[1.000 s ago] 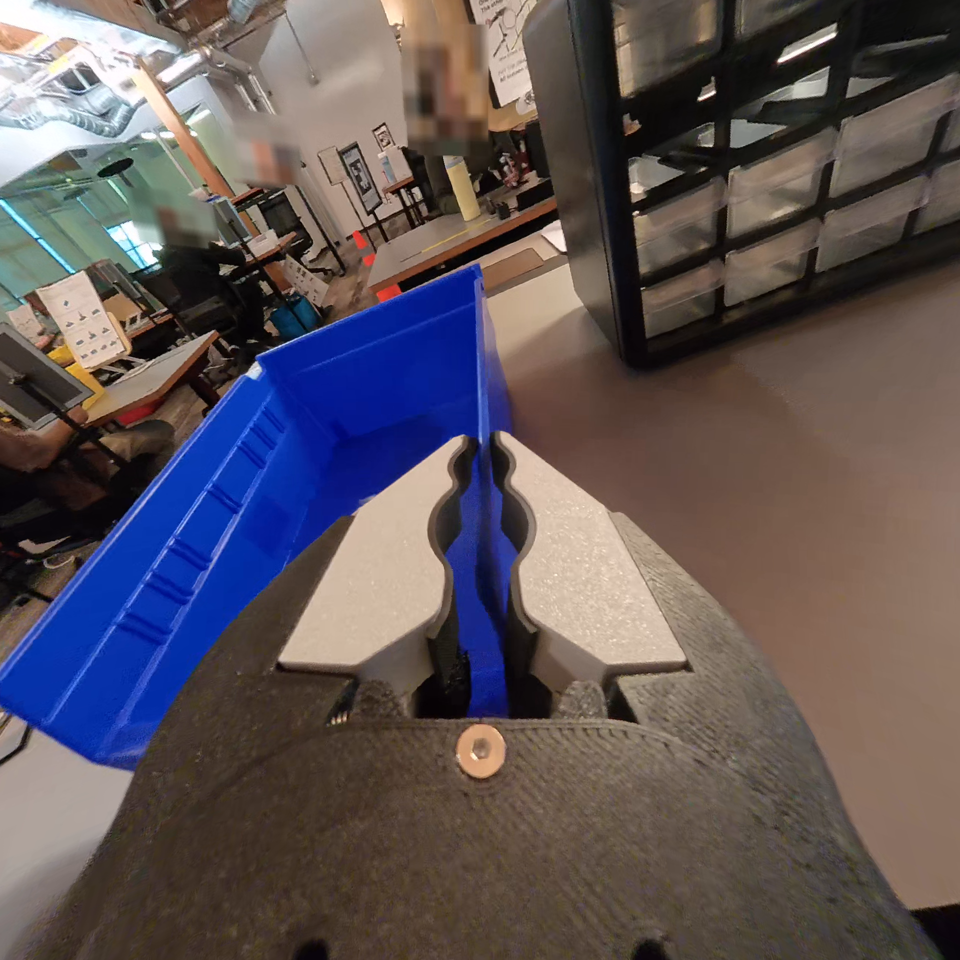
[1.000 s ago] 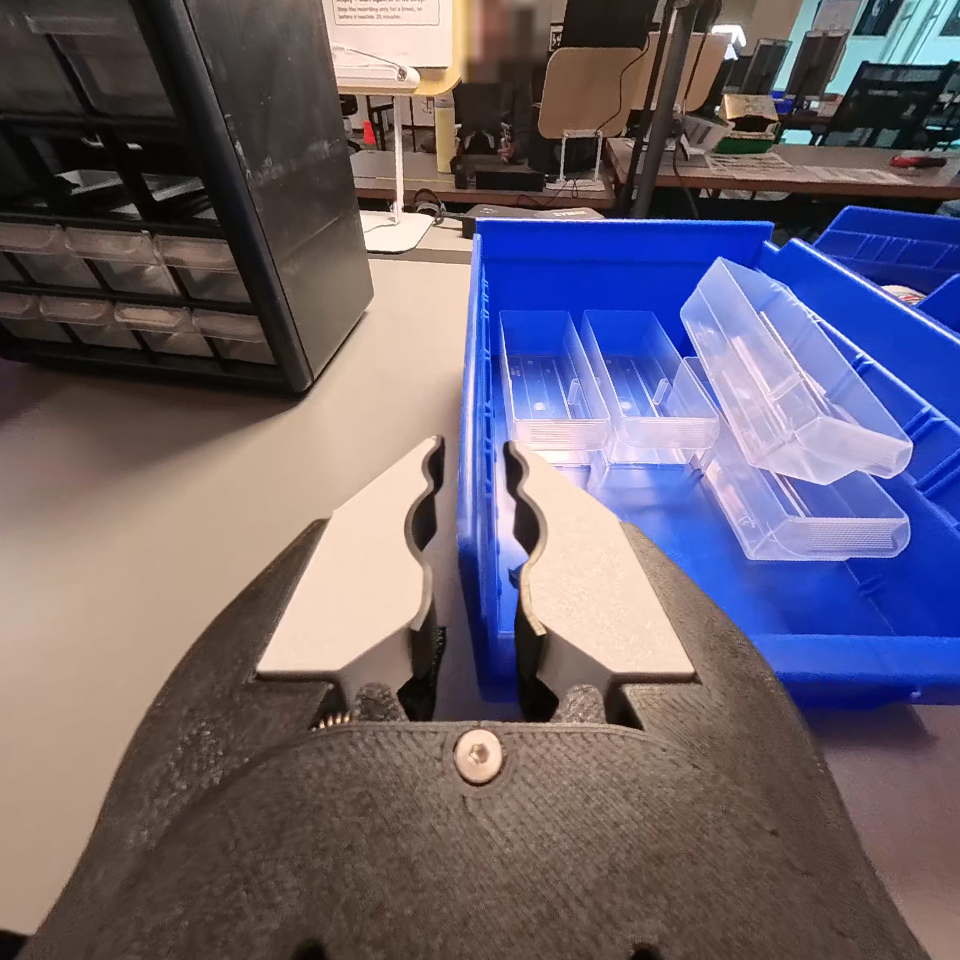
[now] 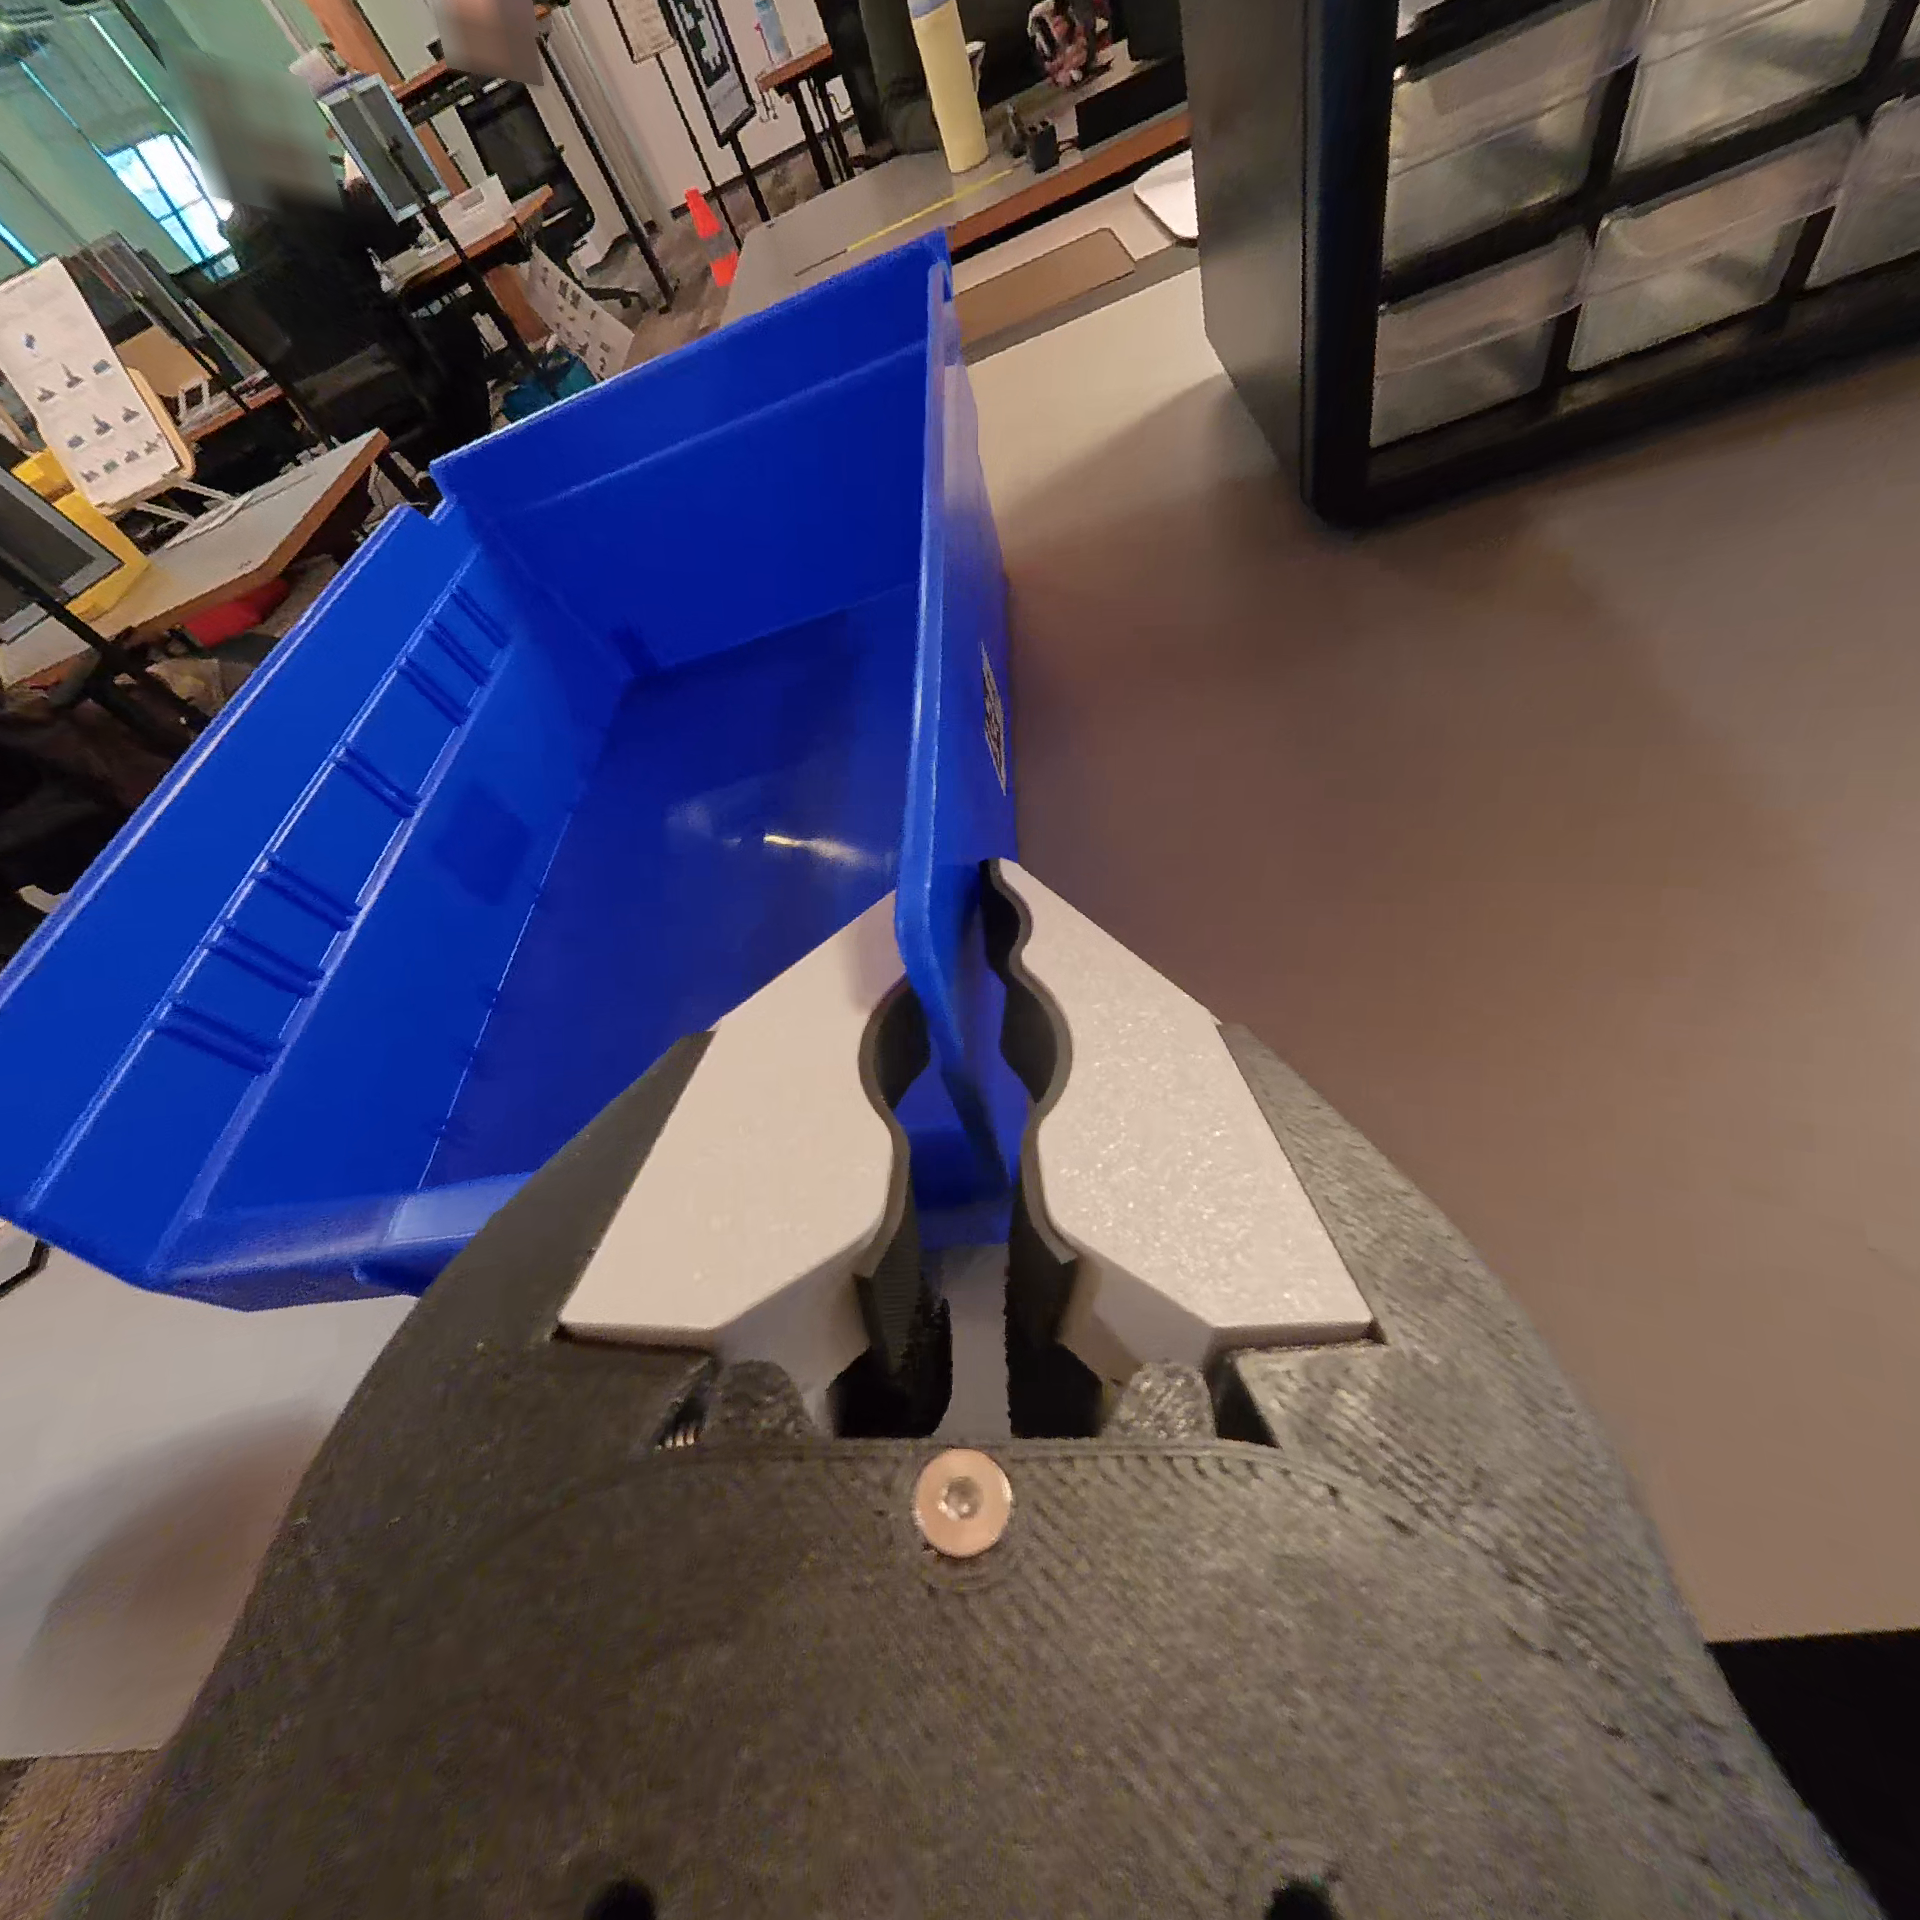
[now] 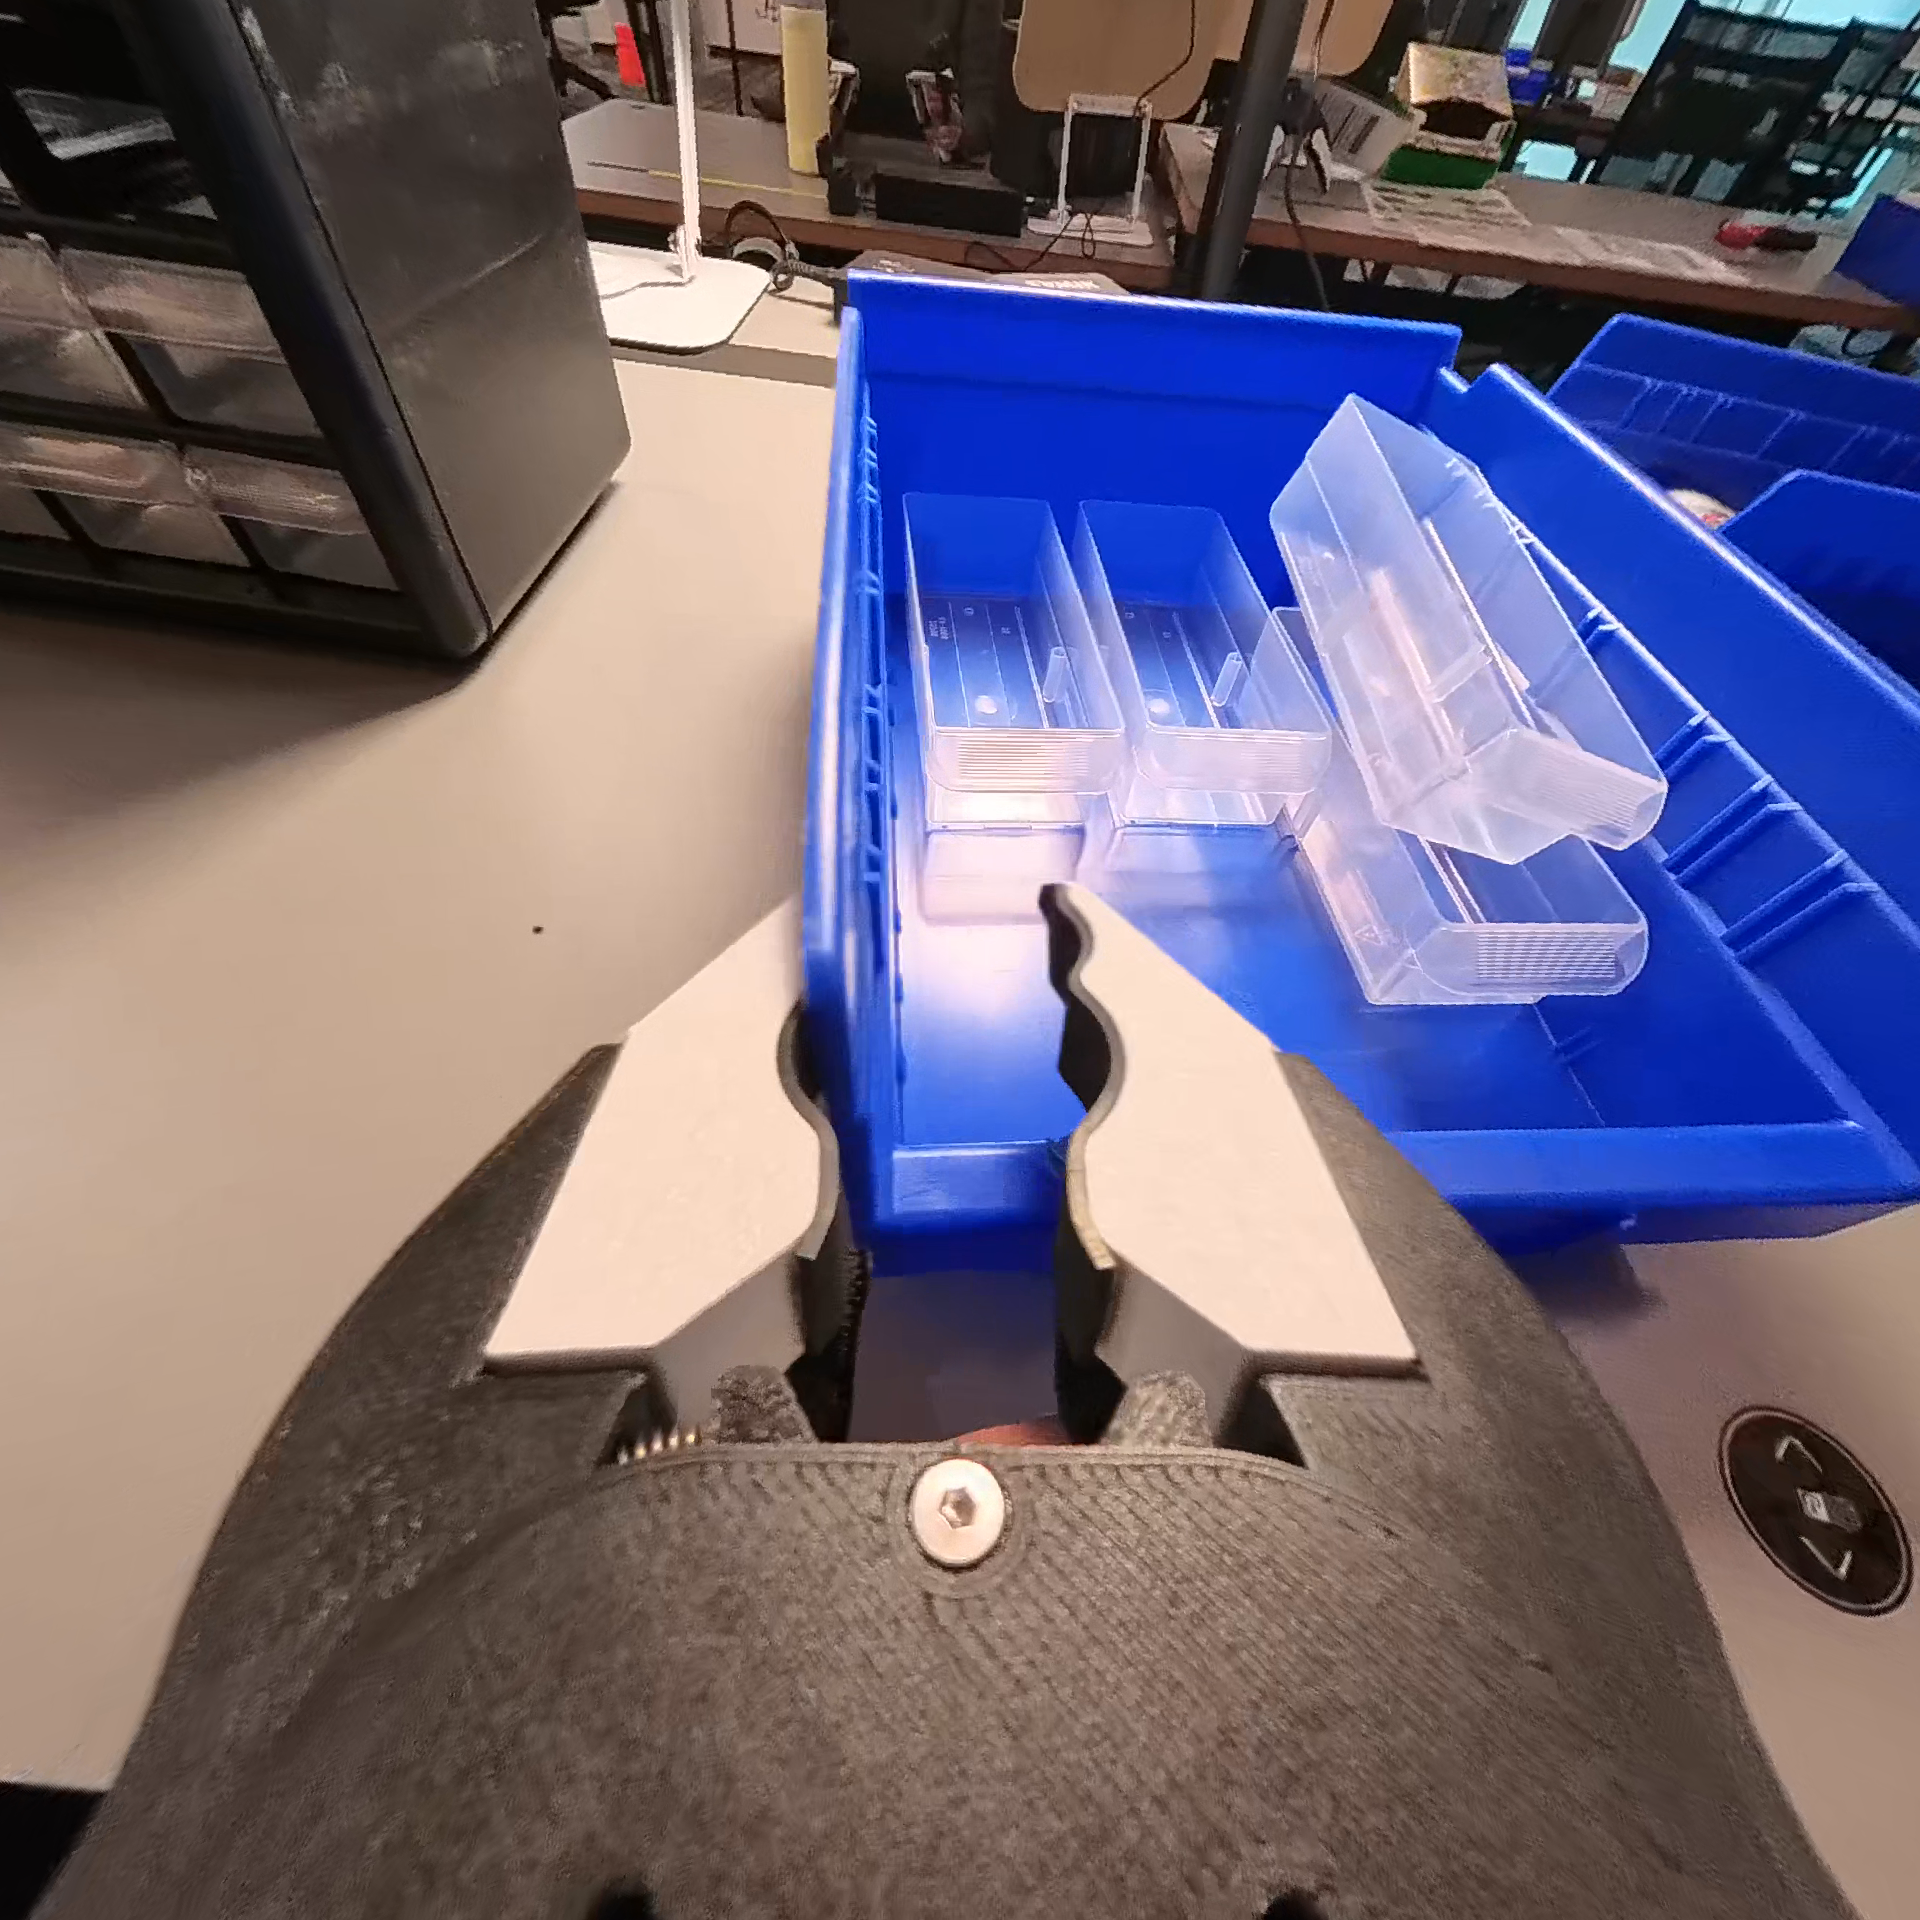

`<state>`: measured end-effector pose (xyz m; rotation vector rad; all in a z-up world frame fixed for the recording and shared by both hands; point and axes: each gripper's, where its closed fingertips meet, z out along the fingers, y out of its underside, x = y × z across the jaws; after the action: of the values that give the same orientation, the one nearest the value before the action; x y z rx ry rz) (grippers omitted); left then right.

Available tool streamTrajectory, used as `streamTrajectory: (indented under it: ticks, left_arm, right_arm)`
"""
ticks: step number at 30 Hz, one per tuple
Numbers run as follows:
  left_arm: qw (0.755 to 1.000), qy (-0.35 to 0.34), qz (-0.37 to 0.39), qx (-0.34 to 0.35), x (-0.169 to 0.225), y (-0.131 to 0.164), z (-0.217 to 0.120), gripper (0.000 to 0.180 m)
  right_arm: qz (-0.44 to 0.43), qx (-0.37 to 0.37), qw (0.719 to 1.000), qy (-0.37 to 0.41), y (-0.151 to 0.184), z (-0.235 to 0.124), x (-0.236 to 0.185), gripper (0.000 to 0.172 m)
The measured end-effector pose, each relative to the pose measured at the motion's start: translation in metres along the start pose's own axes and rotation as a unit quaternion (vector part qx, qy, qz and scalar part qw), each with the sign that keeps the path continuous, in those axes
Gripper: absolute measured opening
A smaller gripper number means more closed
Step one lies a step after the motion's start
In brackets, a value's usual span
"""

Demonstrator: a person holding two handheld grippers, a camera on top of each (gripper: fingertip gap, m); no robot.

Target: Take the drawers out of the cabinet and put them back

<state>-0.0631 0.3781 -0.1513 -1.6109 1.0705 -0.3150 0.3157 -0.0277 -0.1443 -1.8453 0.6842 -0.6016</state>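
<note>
**Bins gripped at the rim, drawers waiting**

The left tongs (image 3: 951,997) are clamped on the right wall of an empty blue bin (image 3: 582,790), pads pressed on either side of the wall near its front corner. That bin sits tilted in the left wrist view, so it looks lifted or tipped off the tabletop (image 3: 1455,831).

The right tongs (image 4: 935,997) stand apart, straddling the left wall of a second blue bin (image 4: 1143,353); the right finger (image 4: 1174,1091) hangs clear inside with a plain gap to the wall, so nothing is gripped. In this bin lie 4 clear drawers (image 4: 1174,665): 2 side by side, 1 lying by the right wall and 1 tipped up over it. The black cabinet (image 4: 416,312) stands on the tabletop to the left, many of its drawers in place.

To do this well, I would close the right tongs squarely on the wall near the corner, where it is stiffest, before pulling. Drag slowly and level, so the tipped drawer does not slide off. The left grip is shallow; keep it from twisting.
</note>
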Motion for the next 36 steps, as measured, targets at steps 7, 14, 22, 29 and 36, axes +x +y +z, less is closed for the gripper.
streamTrajectory:
  ticks: [7, 14, 22, 29, 36]
  left_arm:
    - [1.000, 0.003, -0.003, 0.012, -0.001, -0.002, 0.000, 0.005]
    - [1.000, -0.010, 0.006, 0.028, -0.003, -0.006, 0.000, 0.004]
    - [0.996, -0.010, -0.025, 0.081, -0.013, -0.025, -0.013, 0.003]
    - [0.994, -0.006, -0.003, 0.105, -0.017, -0.042, -0.028, 0.002]
    - [0.994, -0.010, 0.010, 0.108, -0.024, -0.052, -0.042, 0.002]
  right_arm:
    - [-0.001, 0.019, 1.000, -0.014, -0.004, -0.002, -0.003, 0.028]
    - [-0.036, 0.039, 0.998, -0.024, -0.009, -0.003, -0.011, 0.004]
    - [-0.056, 0.100, 0.993, -0.006, -0.035, -0.017, -0.003, 0.002]
    - [-0.021, 0.148, 0.988, -0.041, -0.063, -0.027, -0.003, 0.002]
    - [-0.051, 0.150, 0.986, -0.045, -0.084, -0.023, -0.004, 0.002]
